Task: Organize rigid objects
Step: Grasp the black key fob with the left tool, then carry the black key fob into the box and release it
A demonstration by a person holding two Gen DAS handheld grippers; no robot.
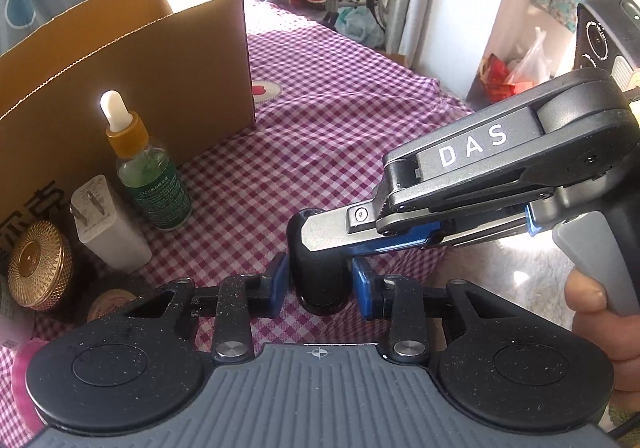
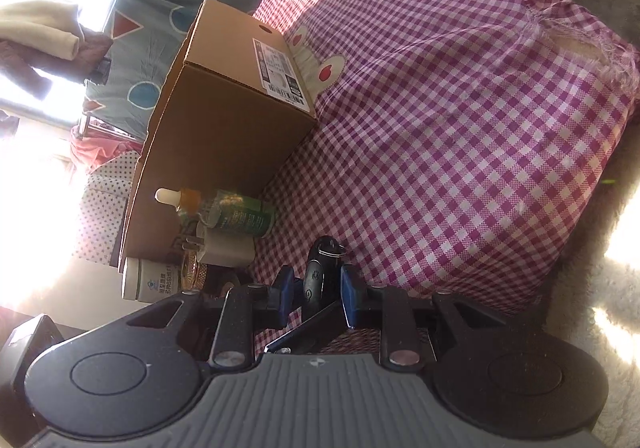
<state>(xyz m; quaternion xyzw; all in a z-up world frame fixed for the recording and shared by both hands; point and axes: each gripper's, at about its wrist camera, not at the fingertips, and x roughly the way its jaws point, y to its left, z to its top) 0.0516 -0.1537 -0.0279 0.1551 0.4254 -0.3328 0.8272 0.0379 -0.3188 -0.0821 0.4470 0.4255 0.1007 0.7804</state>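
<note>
While the right gripper (image 2: 313, 290) is pinching the black key fob (image 1: 318, 268), the left gripper's (image 1: 320, 282) fingers, narrowly parted, are flanking it for a handover.

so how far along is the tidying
Nothing visibly done: the cardboard box hides its inside. In hand: the right gripper is shut on the black key fob, with the left gripper jaws either side of it, contact unclear. Left: the dropper bottle, white charger and gold tin sit outside the box on the checked cloth.
</note>
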